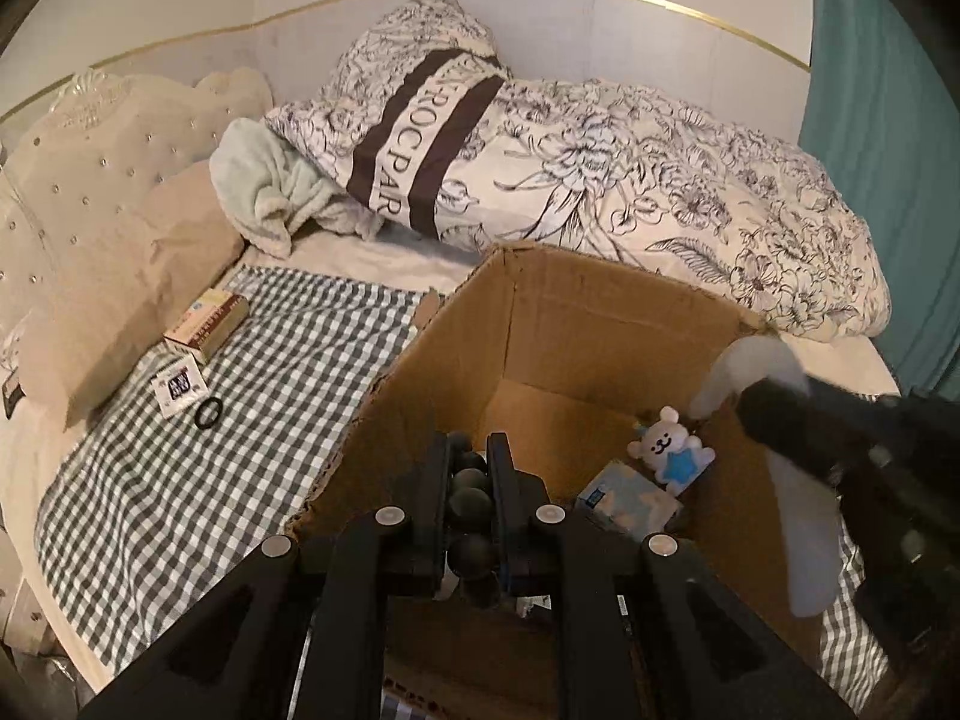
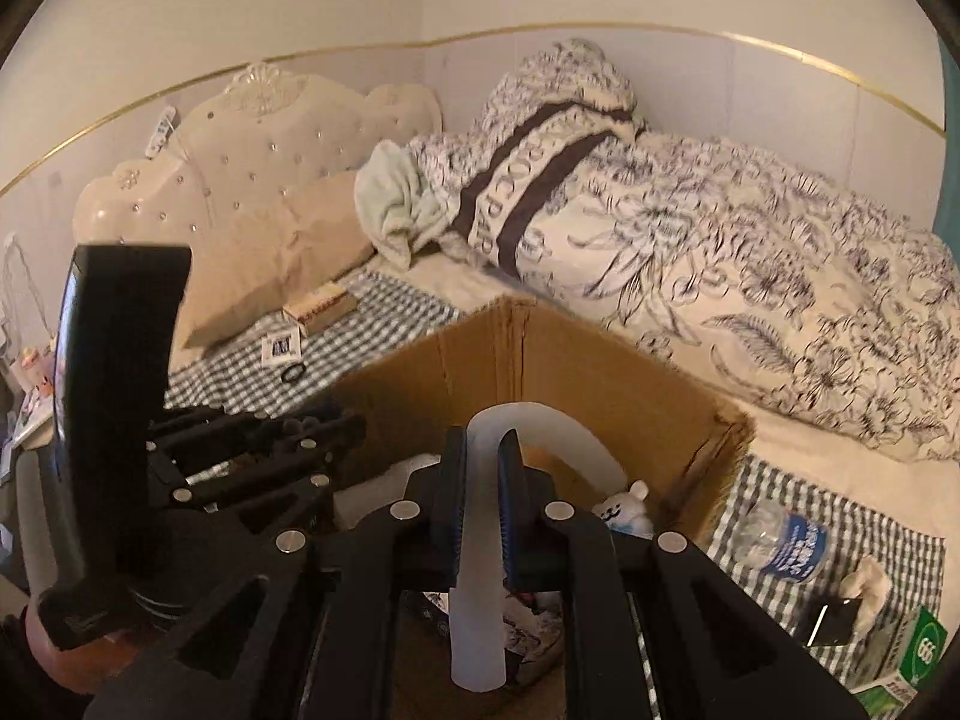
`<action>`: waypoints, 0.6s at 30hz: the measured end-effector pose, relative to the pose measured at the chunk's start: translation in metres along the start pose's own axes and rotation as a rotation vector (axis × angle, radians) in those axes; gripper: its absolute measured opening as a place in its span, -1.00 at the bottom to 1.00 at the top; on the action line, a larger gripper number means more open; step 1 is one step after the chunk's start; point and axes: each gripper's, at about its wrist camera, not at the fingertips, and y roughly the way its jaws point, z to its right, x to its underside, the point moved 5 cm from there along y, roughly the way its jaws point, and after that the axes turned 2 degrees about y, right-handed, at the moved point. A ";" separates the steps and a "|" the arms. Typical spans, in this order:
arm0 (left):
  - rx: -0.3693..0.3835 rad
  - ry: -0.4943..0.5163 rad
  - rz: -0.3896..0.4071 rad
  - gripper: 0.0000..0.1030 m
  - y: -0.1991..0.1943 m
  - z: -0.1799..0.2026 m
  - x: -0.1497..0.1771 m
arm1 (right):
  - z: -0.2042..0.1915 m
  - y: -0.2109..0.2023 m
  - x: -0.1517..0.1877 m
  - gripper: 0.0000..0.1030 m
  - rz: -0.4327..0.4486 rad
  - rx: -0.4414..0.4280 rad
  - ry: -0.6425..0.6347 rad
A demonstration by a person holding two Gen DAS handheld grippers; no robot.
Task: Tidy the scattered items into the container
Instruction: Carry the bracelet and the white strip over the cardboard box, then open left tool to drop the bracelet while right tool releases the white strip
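Note:
An open cardboard box (image 1: 564,300) stands on the checked bedspread and also shows in the right wrist view (image 2: 576,372). Inside lie a small white bear toy (image 1: 669,441) and a blue tissue pack (image 1: 630,501). My left gripper (image 1: 469,468) is shut on a dark object made of rounded balls (image 1: 471,504), held over the box's near edge. My right gripper (image 2: 483,450) is shut on a curved white translucent plastic piece (image 2: 540,426), held over the box; it shows in the left wrist view (image 1: 759,360).
On the bedspread to the left lie a beige carton (image 1: 207,318), a small white packet (image 1: 177,385) and a black ring (image 1: 209,413). To the right lie a water bottle (image 2: 786,543), a black item (image 2: 831,621) and a green box (image 2: 915,651). A floral duvet (image 1: 690,198) lies behind.

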 end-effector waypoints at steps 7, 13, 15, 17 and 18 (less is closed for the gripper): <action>-0.002 -0.017 -0.019 -0.66 0.013 -0.001 -0.003 | 0.002 0.027 0.010 -0.60 -0.073 0.020 -0.003; 0.001 -0.063 -0.002 -0.16 0.012 -0.005 -0.009 | 0.021 0.018 0.011 0.18 -0.017 0.107 0.007; 0.002 -0.063 0.001 -0.16 0.010 -0.002 -0.010 | 0.027 0.014 0.011 0.18 -0.016 0.114 0.020; -0.004 -0.056 0.003 -0.16 0.008 0.001 -0.011 | 0.034 0.009 0.012 0.18 -0.008 0.122 0.032; -0.003 -0.055 0.004 -0.16 0.007 0.003 -0.012 | 0.036 0.006 0.012 0.18 -0.004 0.124 0.038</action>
